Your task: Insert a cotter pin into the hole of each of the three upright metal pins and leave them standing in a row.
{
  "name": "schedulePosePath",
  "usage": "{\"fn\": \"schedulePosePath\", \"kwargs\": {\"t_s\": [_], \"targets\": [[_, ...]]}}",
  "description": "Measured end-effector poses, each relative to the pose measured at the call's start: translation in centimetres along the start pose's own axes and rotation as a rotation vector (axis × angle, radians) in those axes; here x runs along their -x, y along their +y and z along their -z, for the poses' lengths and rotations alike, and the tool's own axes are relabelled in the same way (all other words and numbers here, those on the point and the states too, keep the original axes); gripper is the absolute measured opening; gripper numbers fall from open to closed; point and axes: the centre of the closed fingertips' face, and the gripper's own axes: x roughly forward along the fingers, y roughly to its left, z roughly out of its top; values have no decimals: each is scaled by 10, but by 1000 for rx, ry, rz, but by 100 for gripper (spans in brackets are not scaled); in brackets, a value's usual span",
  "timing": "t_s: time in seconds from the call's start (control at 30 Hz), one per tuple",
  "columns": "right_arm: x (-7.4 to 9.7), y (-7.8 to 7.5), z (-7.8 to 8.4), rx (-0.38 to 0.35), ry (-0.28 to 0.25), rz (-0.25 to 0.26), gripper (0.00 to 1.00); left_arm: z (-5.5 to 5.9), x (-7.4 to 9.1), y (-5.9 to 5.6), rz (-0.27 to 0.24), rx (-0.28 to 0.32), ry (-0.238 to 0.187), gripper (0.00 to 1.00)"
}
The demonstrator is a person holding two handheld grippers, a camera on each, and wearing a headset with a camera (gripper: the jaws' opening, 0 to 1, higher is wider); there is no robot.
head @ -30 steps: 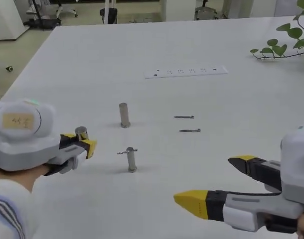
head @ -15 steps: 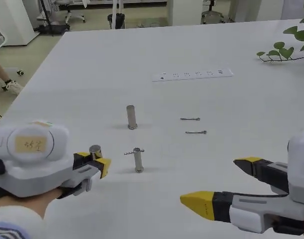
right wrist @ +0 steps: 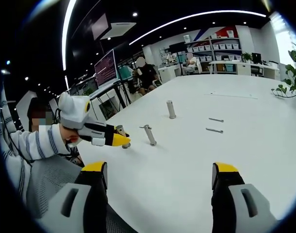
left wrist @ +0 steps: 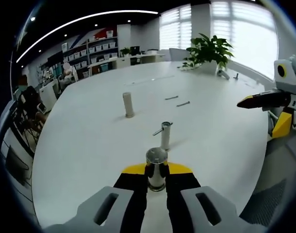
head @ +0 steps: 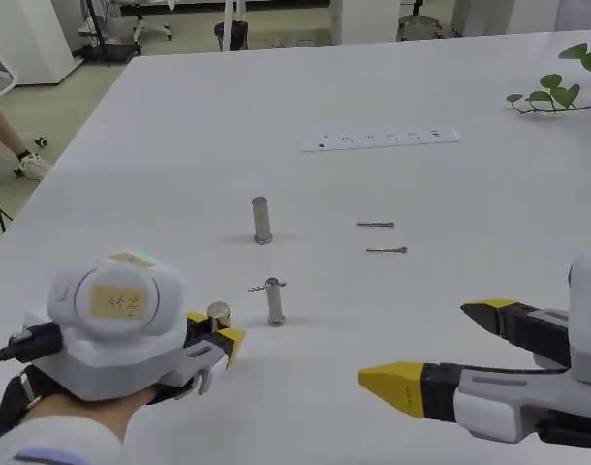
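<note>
Pinching the first metal pin (left wrist: 156, 167) between its yellow-tipped jaws, the left hand-held gripper (head: 216, 334) sits at the near left of the white counter (head: 179, 145). The jaws press against opposite sides of the shaft below its head, and the pin stands upright. Whether its base touches the counter cannot be told.

The second metal pin (head: 274, 302) stands upright on the counter just beyond and to the right of the left hand-held gripper's tips, apart from them. A cotter pin (head: 262, 287) passes through the hole near its top and projects to the left in the head view.

The third metal pin (head: 262, 220) stands upright farther back, well apart from both hand-held grippers and roughly in line with the other two pins.

Two more cotter pins lie flat on the counter to the right of the third metal pin. The far cotter pin (head: 375, 225) and the near cotter pin (head: 387, 250) lie roughly parallel, close together but not touching.

The right hand-held gripper (head: 417, 341) sits at the near right with its jaws spread wide over bare counter, tips pointing left. Both flat cotter pins lie beyond its tips, well apart from them.

A power strip (head: 380, 139) lies across the far counter. A plant (head: 567, 82) reaches in at the far right edge.
</note>
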Motion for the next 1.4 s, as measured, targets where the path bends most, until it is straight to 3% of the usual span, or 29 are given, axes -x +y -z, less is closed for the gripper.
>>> {"fn": "schedulePosePath", "kwargs": {"t_s": [0.23, 0.83, 0.97, 1.4], "targets": [[1, 0, 0, -1, -3, 3, 87, 4, -3, -7, 28, 12, 15, 10], [1, 2, 2, -5, -3, -1, 87, 13, -6, -11, 38, 7, 44, 10], [1, 1, 3, -7, -2, 0, 87, 16, -7, -10, 34, 35, 53, 10], [1, 2, 4, -9, 3, -4, 87, 19, -7, -12, 33, 39, 60, 10]]}}
